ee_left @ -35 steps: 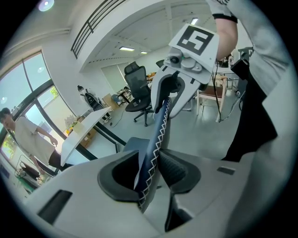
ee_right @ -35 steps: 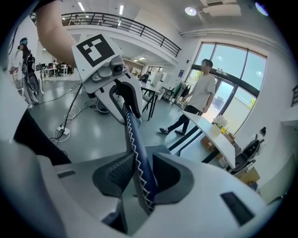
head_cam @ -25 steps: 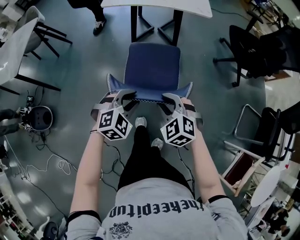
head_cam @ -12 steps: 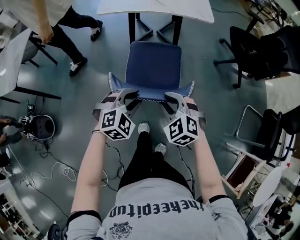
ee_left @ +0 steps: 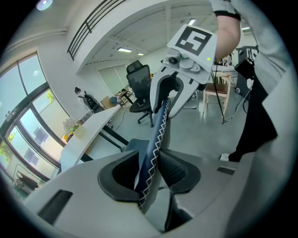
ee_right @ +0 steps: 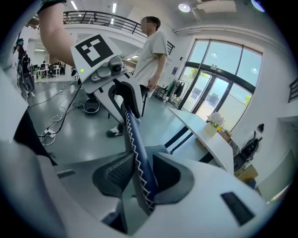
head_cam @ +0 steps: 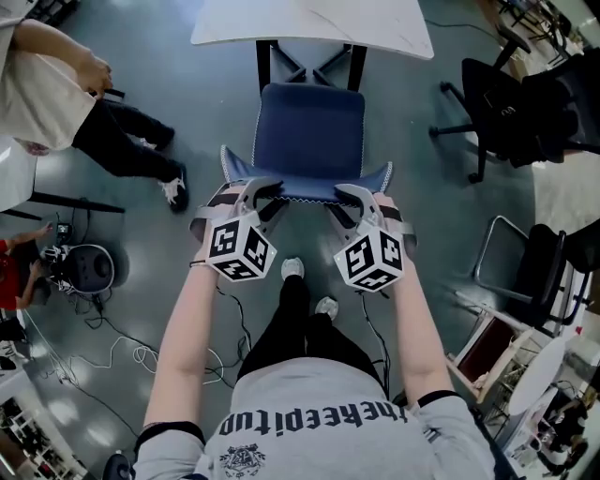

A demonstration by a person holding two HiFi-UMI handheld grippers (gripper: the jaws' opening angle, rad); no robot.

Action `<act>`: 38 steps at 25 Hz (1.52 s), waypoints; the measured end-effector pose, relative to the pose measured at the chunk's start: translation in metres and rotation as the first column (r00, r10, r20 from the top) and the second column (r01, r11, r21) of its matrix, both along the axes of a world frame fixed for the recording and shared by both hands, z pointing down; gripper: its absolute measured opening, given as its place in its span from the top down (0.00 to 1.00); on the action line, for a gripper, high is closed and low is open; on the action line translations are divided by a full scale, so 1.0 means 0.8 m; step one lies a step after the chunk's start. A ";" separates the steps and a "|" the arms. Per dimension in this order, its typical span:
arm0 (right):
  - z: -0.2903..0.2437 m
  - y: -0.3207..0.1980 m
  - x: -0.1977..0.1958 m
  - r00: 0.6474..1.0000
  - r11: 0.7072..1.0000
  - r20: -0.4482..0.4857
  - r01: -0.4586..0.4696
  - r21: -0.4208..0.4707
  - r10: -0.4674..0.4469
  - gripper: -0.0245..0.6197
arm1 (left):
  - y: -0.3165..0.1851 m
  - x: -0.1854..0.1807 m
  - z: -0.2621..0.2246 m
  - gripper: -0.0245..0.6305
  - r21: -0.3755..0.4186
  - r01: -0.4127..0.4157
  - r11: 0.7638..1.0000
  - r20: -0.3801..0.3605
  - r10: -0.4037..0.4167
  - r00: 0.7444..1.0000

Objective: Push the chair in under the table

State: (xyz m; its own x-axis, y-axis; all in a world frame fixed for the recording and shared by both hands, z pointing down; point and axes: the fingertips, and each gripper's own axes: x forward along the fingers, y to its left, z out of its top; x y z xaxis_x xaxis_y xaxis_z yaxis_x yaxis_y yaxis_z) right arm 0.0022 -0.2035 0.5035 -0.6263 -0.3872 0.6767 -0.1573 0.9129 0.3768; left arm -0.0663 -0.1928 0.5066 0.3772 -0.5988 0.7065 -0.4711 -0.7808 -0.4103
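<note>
Chair backrest [head_cam: 307, 187] first, since it is nearest you: your left gripper [head_cam: 262, 189] and right gripper [head_cam: 343, 193] each pinch its blue, white-stitched top edge, one toward each end. Each gripper's view shows its jaws partly closed with the fabric edge clamped between the dark pads and nothing else in them.

Below the backrest, on your side of the chair [head_cam: 309, 131], lies a glossy grey floor [head_cam: 187, 309] with thin white cables [head_cam: 122, 352] trailing left of your feet. Left of the chair, a round dark device [head_cam: 89, 265] sits on that floor. Further left stands a bystander [head_cam: 56, 94] in a pale shirt and dark trousers. Right of the chair are a metal-framed chair [head_cam: 525, 272] and, further off, a black office chair [head_cam: 506, 103].

Beyond the chair stands the white table [head_cam: 309, 23]. The blue seat's far edge has reached its dark legs, and the seat is not yet under the top.

Compared with a second ago, the chair and both grippers sit closer to the table, and more of the tabletop shows. Your feet have followed the chair. The bystander, then only a leg beyond the chair's far left, has walked into full view. Both grips are unchanged.
</note>
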 end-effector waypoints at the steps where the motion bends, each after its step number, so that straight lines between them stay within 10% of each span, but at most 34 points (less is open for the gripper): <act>1: 0.000 -0.005 -0.002 1.000 1.000 0.001 -0.002 0.000 0.002 0.76 | -0.005 -0.002 0.000 0.75 0.001 -0.002 1.000 0.000 0.002 1.000; 38: -0.002 -0.127 -0.034 0.999 0.999 0.004 -0.034 0.013 0.034 0.76 | -0.127 -0.034 -0.003 0.76 0.014 -0.030 0.999 0.005 0.030 1.000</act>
